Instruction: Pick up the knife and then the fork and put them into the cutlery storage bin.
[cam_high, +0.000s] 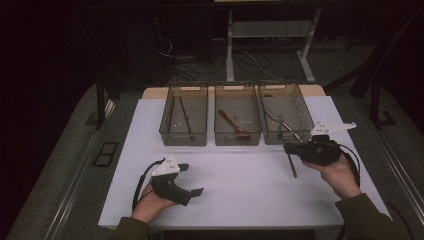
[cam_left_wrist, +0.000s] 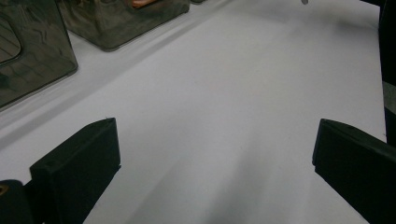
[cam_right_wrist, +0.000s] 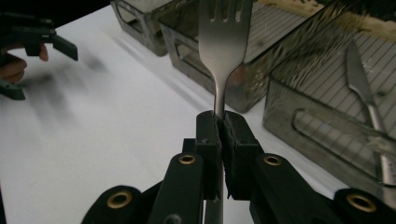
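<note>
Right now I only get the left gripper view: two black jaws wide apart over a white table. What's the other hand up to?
Observer: The right tool is shut on a metal fork, pinching its neck.
Operator: Any other cutlery around?
Observer: Yes, the right bin at the far side holds a table knife.
Operator: And the bin beside it?
Observer: The middle bin holds a wooden spoon.

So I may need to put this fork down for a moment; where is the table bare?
The white table is bare between the left tool and the right tool holding the fork, in front of the bins. The far edge is crowded: left bin, middle bin, right bin.
</note>
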